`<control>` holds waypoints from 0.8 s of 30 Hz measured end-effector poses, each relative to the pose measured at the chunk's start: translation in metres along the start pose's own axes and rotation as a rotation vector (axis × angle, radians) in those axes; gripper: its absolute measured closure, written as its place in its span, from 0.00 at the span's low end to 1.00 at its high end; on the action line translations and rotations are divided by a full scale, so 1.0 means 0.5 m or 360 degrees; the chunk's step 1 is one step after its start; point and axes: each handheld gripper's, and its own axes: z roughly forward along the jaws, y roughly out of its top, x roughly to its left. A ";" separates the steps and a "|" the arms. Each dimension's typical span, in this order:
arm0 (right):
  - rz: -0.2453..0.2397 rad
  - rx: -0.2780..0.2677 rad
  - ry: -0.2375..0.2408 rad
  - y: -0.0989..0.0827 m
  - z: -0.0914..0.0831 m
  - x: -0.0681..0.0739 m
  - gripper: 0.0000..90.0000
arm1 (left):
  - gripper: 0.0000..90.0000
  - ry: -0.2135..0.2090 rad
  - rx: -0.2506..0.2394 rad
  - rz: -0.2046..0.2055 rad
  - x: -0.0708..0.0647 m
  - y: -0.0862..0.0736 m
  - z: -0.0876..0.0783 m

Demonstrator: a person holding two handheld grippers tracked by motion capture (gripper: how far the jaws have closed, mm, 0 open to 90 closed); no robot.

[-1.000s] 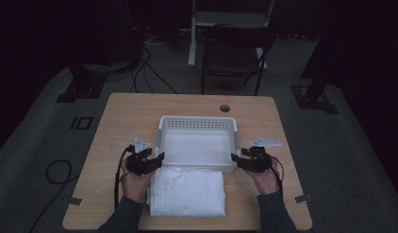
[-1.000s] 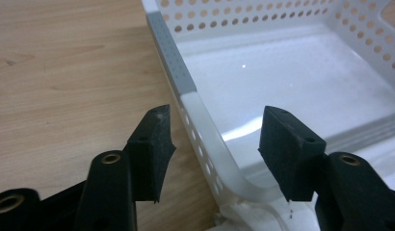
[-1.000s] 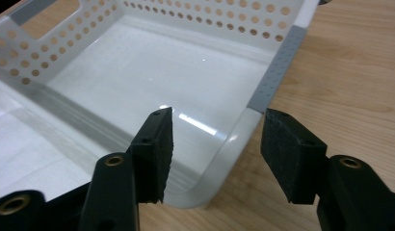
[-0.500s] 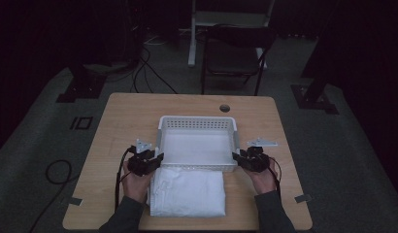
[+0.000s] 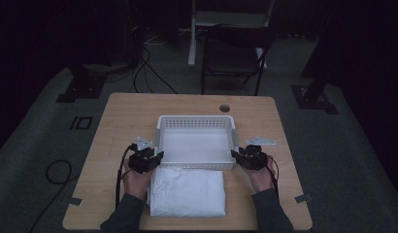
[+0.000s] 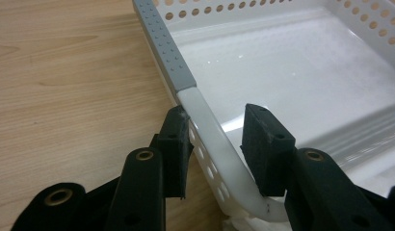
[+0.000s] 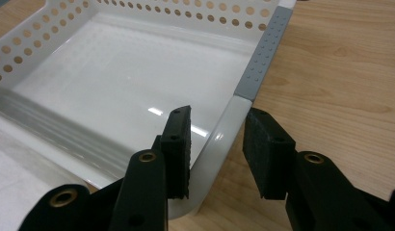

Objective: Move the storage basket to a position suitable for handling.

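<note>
A white perforated basket (image 5: 195, 118) stands empty in the middle of the table, with grey grip strips (image 6: 164, 43) on its side rims. My left gripper (image 5: 158, 156) is open astride the basket's near-left corner rim (image 6: 210, 139); one jaw is outside against the wall, the other inside with a gap. My right gripper (image 5: 235, 154) is open astride the near-right corner rim (image 7: 212, 159), just below the grey strip (image 7: 263, 53). A folded white cloth (image 5: 187, 191) lies flat in front of the basket, between the person's two hands.
The wooden table (image 5: 124, 126) has a round cable hole (image 5: 224, 108) behind the basket. Bare wood lies left and right of the basket. A dark chair (image 5: 233, 53) and floor cables stand beyond the table's far edge.
</note>
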 end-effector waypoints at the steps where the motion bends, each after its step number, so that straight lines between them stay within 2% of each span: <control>1: 0.0003 -0.0001 -0.0001 0.002 0.002 0.001 0.70 | 0.69 0.0005 -0.0001 -0.0002 0.002 0.002 0.002; 11: -0.0014 -0.0001 -0.0037 0.025 0.030 0.001 0.70 | 0.71 0.0053 0.0010 -0.0016 0.019 0.024 0.021; 24: -0.0002 -0.0006 -0.0068 0.060 0.069 -0.016 0.71 | 0.73 0.0105 0.0019 -0.0046 0.040 0.064 0.064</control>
